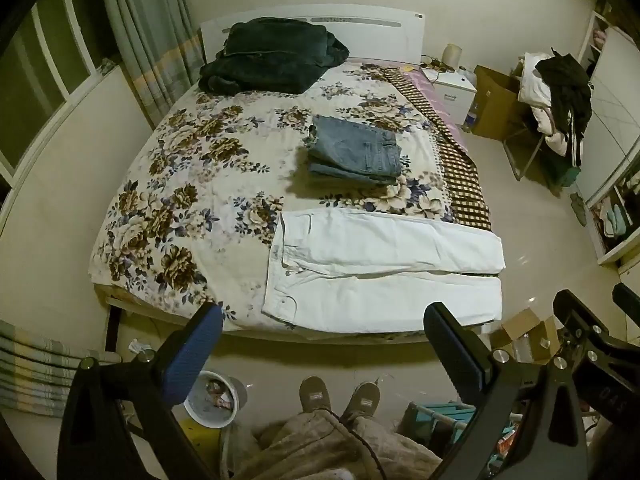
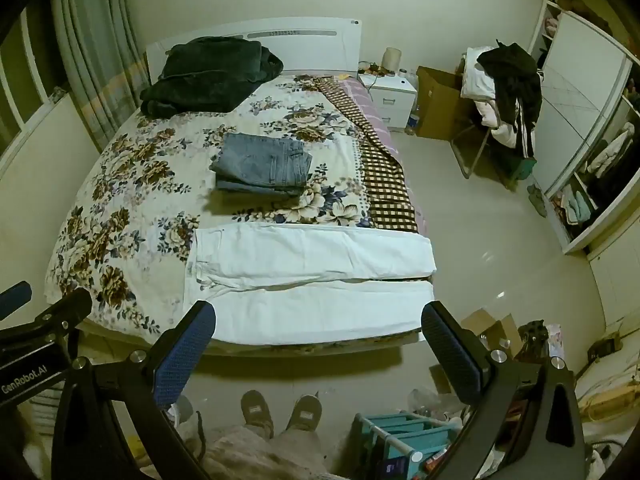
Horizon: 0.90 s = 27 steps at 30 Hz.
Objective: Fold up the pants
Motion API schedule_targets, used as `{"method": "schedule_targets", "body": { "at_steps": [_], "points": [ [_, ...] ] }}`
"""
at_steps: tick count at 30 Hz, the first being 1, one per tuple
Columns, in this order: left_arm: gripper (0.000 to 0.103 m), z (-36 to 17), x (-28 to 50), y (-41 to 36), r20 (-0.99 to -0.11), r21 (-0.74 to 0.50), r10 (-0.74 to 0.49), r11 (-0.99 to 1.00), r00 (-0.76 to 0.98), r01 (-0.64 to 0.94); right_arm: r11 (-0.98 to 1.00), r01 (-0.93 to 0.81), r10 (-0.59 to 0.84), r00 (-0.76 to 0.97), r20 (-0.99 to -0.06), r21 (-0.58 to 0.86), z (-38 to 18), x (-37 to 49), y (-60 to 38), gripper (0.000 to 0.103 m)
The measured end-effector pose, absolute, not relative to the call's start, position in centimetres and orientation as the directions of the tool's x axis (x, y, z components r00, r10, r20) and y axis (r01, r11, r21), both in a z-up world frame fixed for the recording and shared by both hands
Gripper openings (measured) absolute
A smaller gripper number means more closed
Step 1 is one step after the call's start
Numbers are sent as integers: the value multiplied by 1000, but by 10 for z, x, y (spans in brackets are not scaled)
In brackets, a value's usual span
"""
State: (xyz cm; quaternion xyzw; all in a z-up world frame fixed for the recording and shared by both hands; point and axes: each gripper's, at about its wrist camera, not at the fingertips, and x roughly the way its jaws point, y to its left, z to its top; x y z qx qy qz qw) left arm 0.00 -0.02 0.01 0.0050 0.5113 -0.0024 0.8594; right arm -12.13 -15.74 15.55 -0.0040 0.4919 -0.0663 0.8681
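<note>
White pants (image 1: 380,268) lie flat along the near edge of the bed, waist to the left, both legs stretched right; they also show in the right wrist view (image 2: 308,280). My left gripper (image 1: 324,316) is open and empty, held above the floor in front of the bed. My right gripper (image 2: 318,316) is open and empty, also short of the bed's near edge. Neither gripper touches the pants. The right gripper's body shows at the right edge of the left wrist view (image 1: 588,320).
A folded stack of blue jeans (image 1: 354,152) lies mid-bed on the floral bedspread (image 1: 192,184). A dark blanket (image 1: 272,56) sits by the headboard. On the floor near the person's slippers (image 1: 338,396) are a bucket (image 1: 214,400), cardboard box (image 1: 524,328) and teal rack (image 2: 404,436).
</note>
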Motion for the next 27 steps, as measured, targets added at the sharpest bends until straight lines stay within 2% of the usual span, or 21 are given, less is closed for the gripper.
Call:
{"method": "schedule_targets", "body": {
  "at_steps": [27],
  "points": [
    [103,4,5,-3,-871,5,-2,1000,492,14,992,112,-112,511,-852,-63,156,-121,-158,103]
  ]
}}
